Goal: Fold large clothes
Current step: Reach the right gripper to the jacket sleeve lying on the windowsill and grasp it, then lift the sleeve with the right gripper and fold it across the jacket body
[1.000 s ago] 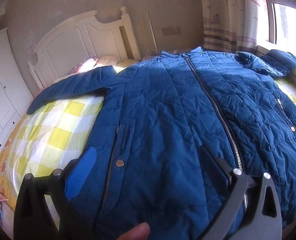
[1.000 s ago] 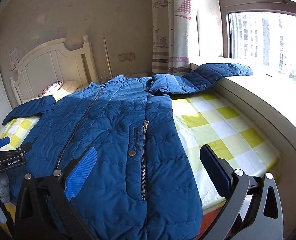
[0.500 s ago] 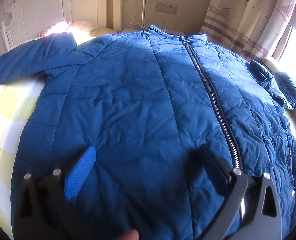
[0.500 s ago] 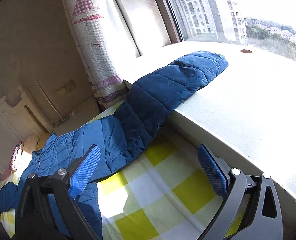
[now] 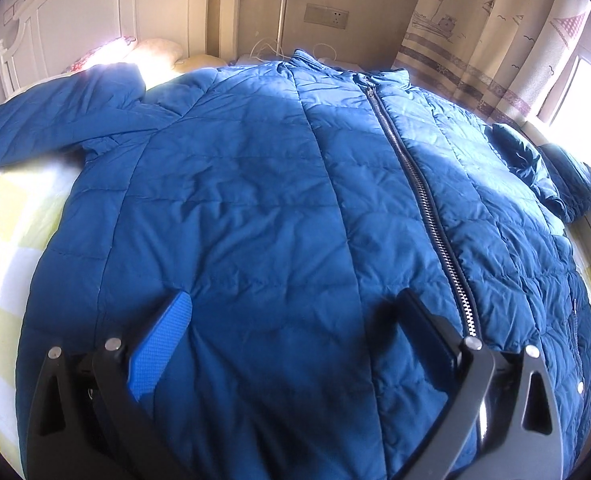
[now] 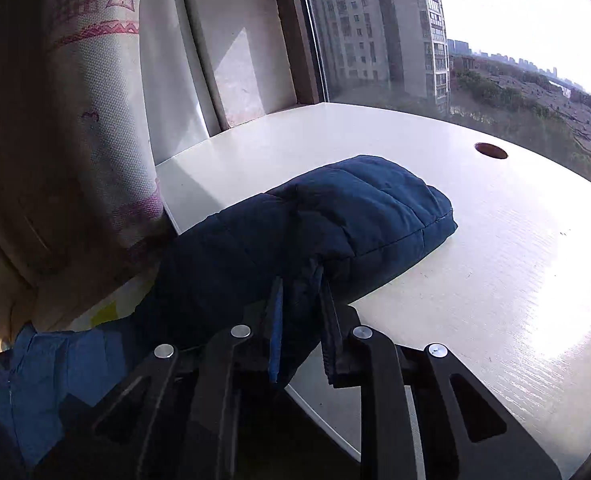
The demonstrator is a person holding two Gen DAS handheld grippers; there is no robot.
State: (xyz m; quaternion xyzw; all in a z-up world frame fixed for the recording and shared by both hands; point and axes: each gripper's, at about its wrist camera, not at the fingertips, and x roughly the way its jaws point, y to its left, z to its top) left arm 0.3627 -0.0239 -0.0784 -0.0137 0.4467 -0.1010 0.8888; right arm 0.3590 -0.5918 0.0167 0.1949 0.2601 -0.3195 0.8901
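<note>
A blue quilted jacket (image 5: 255, 200) lies spread front up on the bed, zipper (image 5: 427, 208) closed, its left sleeve (image 5: 55, 120) stretched toward the headboard. My left gripper (image 5: 295, 316) is open and hovers low over the jacket's chest, holding nothing. The jacket's right sleeve (image 6: 355, 208) rests on the white window sill (image 6: 495, 260). My right gripper (image 6: 301, 280) is shut on a fold of that sleeve near the sill's edge.
A yellow and white checked sheet (image 5: 11, 232) covers the bed. A white headboard (image 5: 75, 20) and pillows (image 5: 155, 50) are at the back. A patterned curtain (image 6: 95, 120) hangs left of the window (image 6: 415, 40). The sill has a round hole (image 6: 491, 150).
My right gripper moved onto the sleeve on the sill and closed on it. My left gripper moved a little forward over the jacket and stays open.
</note>
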